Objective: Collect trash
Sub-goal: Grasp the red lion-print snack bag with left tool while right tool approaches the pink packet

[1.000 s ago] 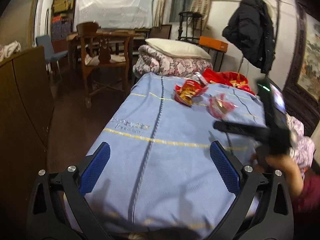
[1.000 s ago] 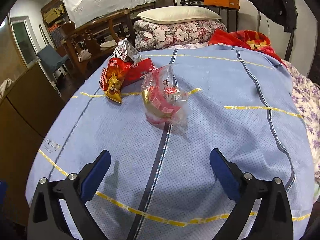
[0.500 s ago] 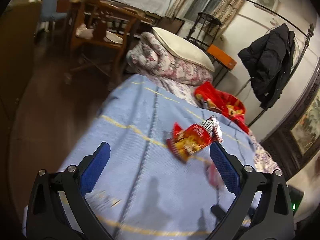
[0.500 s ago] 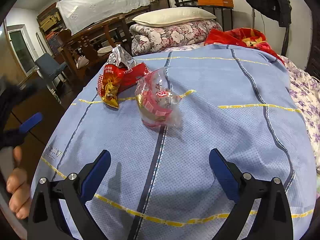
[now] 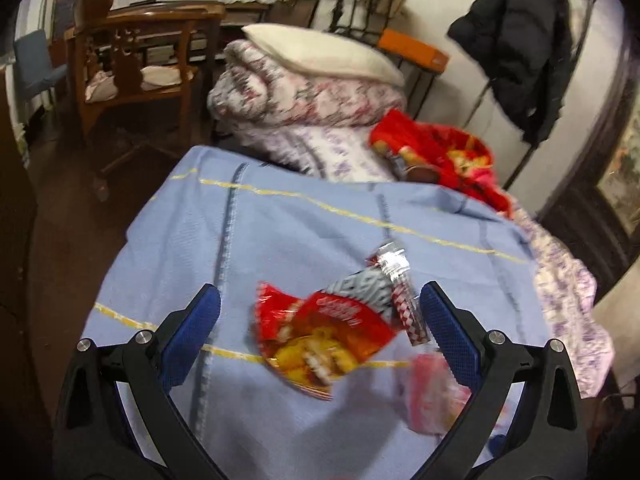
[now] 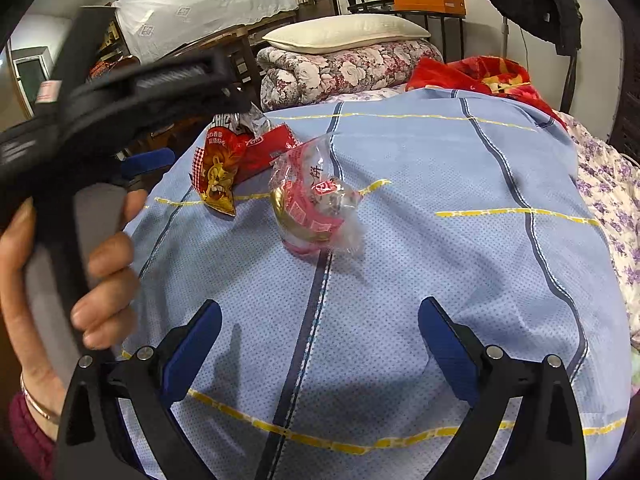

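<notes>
Jaws wide apart on the left gripper (image 5: 319,326), straddling the crinkled red foil snack bag (image 5: 326,334); right gripper (image 6: 320,334) also gaping, farther off.

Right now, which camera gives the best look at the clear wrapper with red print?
The right wrist view: the clear wrapper lies sharp and whole on the blue bedspread. The left wrist view catches it blurred, partly behind a finger.

the clear wrapper (image 6: 316,208) shows the character 饼; the red snack bag's (image 6: 224,160) print is unreadable.
</notes>
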### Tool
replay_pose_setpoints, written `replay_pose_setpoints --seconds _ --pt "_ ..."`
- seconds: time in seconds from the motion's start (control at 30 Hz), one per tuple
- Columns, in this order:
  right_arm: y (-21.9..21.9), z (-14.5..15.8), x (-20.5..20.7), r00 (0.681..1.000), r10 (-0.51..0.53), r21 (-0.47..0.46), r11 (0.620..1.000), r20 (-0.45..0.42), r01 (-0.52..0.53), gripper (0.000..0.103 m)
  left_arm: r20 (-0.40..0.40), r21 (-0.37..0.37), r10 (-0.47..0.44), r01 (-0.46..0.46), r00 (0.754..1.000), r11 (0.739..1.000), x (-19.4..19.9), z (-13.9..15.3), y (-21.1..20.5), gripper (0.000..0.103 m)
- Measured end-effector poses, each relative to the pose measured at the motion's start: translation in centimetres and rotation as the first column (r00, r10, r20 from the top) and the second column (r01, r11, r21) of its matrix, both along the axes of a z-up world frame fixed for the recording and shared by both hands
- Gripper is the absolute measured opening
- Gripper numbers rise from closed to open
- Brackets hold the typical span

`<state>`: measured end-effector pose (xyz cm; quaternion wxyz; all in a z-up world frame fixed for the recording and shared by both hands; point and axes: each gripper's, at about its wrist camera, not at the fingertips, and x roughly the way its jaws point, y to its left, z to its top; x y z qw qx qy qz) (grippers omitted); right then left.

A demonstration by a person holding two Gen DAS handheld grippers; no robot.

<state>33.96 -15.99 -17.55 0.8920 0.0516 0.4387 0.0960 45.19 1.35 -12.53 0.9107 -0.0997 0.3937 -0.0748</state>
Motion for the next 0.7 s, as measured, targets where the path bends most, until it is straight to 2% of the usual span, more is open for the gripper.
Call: replay_pose_setpoints --seconds 0.1,0.27,0.53,0.57,0.6,0.7 --pt "0.0 0.0 -0.1 1.000 0.000 -0.008 1.000 -0.001 0.000 0.097 -0.043 -0.050 -0.052 0.049 0.998 0.998 0.5 -0.8 0.2 0.096" --pt "0.0 0.0 -0.1 1.000 0.000 -0.005 1.000 0.000 0.000 0.097 -0.049 -0.007 -0.060 0.060 0.997 0.998 0.2 -1.3 -0.4 0.096" --pt "-0.2 0.2 -0.3 1.000 0.000 0.018 1.000 0.003 0.000 0.097 -0.027 0.167 -0.065 0.069 0.998 0.984 0.4 -2.6 -2.8 0.095" --pt "-0.2 0.2 -0.3 1.000 0.000 0.021 1.000 0.003 0.000 0.097 -0.018 0.190 -0.059 0.061 0.998 0.980 0.3 -2.7 -2.9 0.090" --pt "-0.2 0.2 -0.3 1.000 0.000 0.025 1.000 0.004 0.000 0.097 -0.007 0.213 -0.058 0.058 0.998 0.975 0.2 -2.7 -3.0 0.080" --pt "-0.4 0.2 -0.3 1.000 0.000 0.037 0.999 0.005 0.000 0.097 0.035 0.234 -0.063 0.053 0.997 0.971 -0.4 -2.2 -3.0 0.073"
